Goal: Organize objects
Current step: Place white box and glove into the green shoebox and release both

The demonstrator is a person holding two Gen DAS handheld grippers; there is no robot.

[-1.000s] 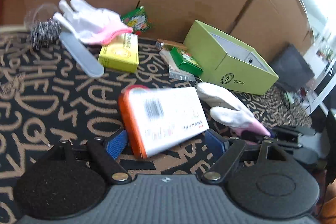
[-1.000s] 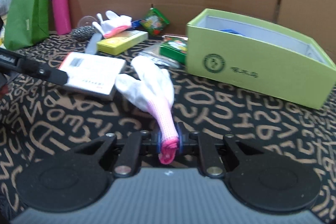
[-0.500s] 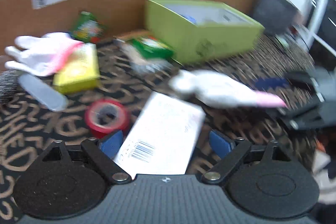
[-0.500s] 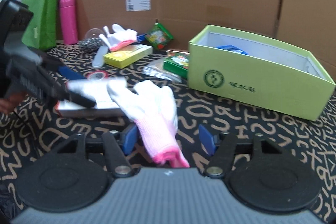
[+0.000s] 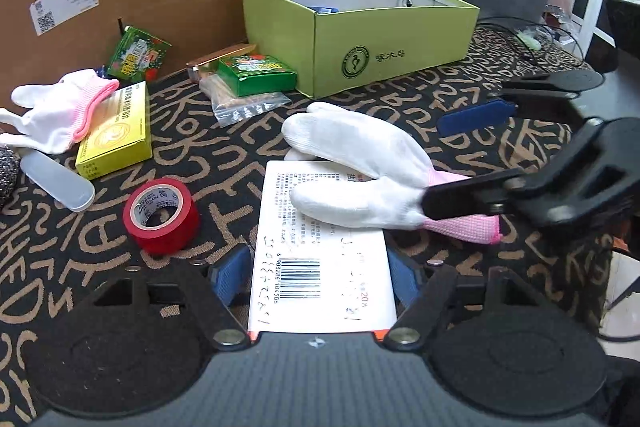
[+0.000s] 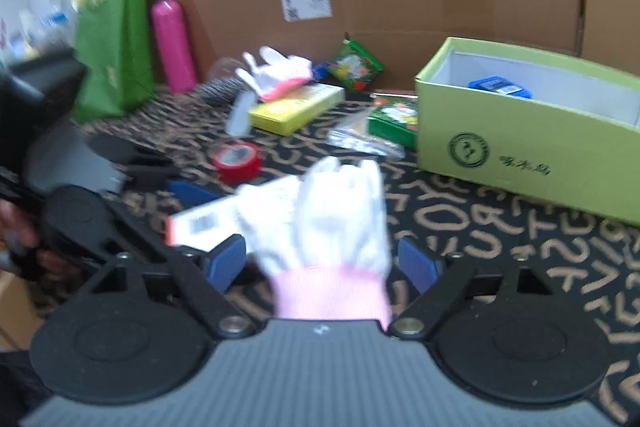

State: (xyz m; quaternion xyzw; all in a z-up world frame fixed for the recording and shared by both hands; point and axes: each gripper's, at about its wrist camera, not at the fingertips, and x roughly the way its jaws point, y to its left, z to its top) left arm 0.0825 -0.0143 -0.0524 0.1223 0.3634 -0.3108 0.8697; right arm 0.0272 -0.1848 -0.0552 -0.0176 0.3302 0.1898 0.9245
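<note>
Left tongs [image 5: 318, 277]: closing in around the white barcode box [image 5: 320, 251], pads not pressing yet.
Right tongs [image 6: 322, 261]: just opened, white glove [image 6: 332, 215] released between them.

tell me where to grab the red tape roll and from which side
Come from above at the red tape roll. It lies tilted on the cloth with its hole facing up, so put one finger in the core and one outside, pinching the wall. The side facing the yellow box looks clear.

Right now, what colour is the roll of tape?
Red. The roll of tape shows best in the left wrist view.
</note>
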